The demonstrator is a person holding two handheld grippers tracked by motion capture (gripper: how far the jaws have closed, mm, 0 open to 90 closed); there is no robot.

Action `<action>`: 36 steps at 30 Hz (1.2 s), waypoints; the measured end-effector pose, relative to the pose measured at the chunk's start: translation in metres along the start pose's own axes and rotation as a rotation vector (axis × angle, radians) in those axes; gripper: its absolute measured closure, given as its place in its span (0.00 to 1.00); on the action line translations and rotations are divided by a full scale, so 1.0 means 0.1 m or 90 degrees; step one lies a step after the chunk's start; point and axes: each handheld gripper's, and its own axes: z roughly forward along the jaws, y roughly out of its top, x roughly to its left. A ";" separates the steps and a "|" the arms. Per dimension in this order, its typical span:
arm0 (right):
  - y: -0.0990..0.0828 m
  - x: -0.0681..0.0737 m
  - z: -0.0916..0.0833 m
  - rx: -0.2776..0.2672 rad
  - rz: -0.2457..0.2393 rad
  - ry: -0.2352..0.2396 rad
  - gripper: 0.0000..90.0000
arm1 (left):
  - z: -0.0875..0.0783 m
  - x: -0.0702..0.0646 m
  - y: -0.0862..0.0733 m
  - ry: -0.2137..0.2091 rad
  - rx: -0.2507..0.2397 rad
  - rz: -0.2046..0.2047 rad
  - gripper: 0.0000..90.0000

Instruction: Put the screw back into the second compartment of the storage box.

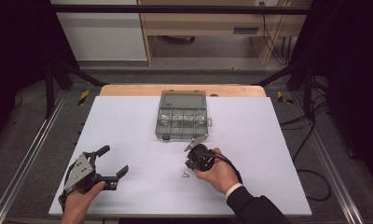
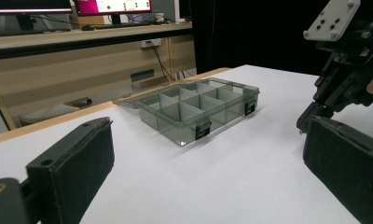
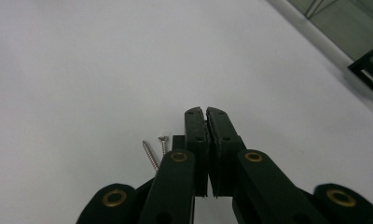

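A grey see-through compartment box (image 1: 182, 121) lies with its lid open at the far middle of the white sheet (image 1: 128, 126); in the left gripper view the box (image 2: 194, 109) shows several dividers. Two small screws (image 3: 152, 154) lie on the sheet just left of my right gripper (image 3: 206, 112), whose jaws are pressed together, and I see nothing between them. In the high view this right gripper (image 1: 190, 164) points down at the sheet beside the screws (image 1: 185, 175), in front of the box. My left gripper (image 1: 113, 160) rests open at the near left, nothing between its fingers (image 2: 77, 163).
A corner of the box (image 3: 362, 42) and its black latch show at the upper right of the right gripper view. The other hand's gripper (image 2: 336, 88) hangs at the right of the left gripper view. Wooden table edge (image 1: 128, 89) and black frame posts lie beyond.
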 end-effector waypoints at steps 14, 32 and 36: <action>0.15 -0.06 -0.31 -0.078 -0.018 -0.027 0.98 | 0.00 0.00 -0.01 0.002 0.007 0.005 0.02; 0.67 -0.12 -0.45 -0.135 -0.042 -0.071 0.98 | 0.00 0.00 -0.01 -0.001 0.005 0.006 0.02; 0.77 -0.12 -0.42 -0.138 -0.049 -0.072 0.98 | 0.00 -0.01 -0.01 0.000 0.002 0.002 0.02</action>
